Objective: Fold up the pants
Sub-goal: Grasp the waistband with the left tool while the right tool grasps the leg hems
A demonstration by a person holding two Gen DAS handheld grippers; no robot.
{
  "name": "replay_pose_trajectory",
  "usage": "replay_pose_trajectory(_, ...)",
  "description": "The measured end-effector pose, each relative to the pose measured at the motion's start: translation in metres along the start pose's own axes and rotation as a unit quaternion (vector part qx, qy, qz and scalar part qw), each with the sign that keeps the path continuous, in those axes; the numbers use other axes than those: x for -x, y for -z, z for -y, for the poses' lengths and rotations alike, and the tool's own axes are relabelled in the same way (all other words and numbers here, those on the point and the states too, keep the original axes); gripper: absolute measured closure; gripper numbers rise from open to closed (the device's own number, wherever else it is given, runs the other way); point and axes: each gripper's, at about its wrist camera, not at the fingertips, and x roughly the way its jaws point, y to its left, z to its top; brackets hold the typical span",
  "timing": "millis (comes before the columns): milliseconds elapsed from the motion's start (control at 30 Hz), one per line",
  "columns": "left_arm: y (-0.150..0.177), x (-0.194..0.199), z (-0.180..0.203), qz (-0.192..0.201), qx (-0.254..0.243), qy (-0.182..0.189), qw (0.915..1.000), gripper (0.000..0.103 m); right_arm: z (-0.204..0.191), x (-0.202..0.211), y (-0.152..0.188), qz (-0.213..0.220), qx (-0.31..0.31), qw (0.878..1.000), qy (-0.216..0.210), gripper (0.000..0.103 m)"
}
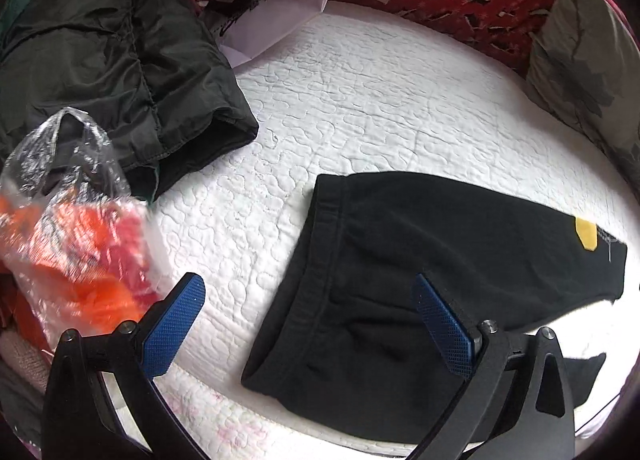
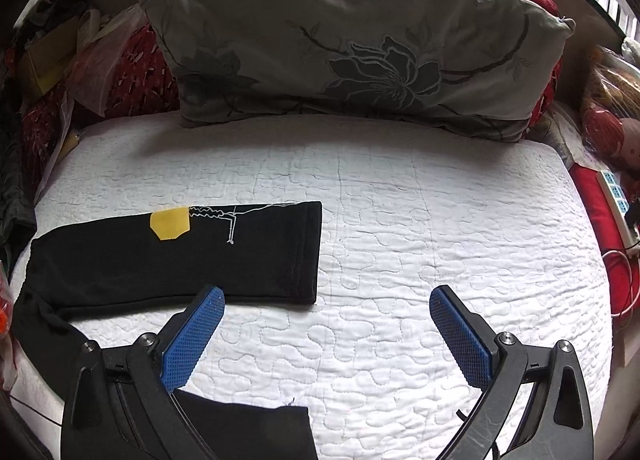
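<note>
- On the white quilted bed (image 2: 400,219) the black pants (image 2: 180,252) lie flat, long axis crosswise: waistband to the left, leg hems to the right.
- Left hand-held gripper (image 1: 310,300) hovers nearest the waistband (image 1: 320,260), spread, holding nothing.
- Right hand-held gripper (image 2: 326,306) hovers just beyond the far leg's hem (image 2: 306,252), spread wide, empty.
</note>
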Motion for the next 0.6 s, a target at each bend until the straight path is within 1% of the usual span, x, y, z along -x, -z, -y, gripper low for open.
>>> replay_pose_trajectory(67, -0.016, -0.018, -0.005, -0.023, 0.011, 0.016, 0.9996, 0.000, 0.001, -0.021, -0.012, -0.014, -0.013, 1.000, -0.004, 0.001)
replay_pose_trajectory(133, -0.030, -0.037, -0.006, -0.047, 0.022, 0.033, 0.9981, 0.000, 0.004, -0.041, -0.023, -0.030, -0.032, 0.999, -0.019, 0.001)
replay_pose_trajectory(267, -0.045, -0.068, -0.002, -0.089, 0.035, 0.062, 0.9935, 0.000, 0.007, -0.071, -0.037, -0.055, -0.052, 0.996, -0.039, 0.002)
replay_pose_trajectory(400, -0.049, -0.089, 0.006, -0.110, 0.021, 0.065, 0.9916, 0.000, 0.005, -0.093, -0.048, -0.071, -0.052, 0.995, -0.037, 0.002)
replay_pose_trajectory(533, -0.047, -0.096, 0.012, -0.121, 0.001, 0.071, 0.9901, 0.000, 0.004, -0.109, -0.053, -0.087, -0.060, 0.993, -0.048, 0.002)
replay_pose_trajectory(600, -0.046, -0.098, 0.015, -0.123, -0.008, 0.073, 0.9897, 0.000, 0.002, -0.116, -0.054, -0.097, -0.060, 0.992, -0.058, 0.006)
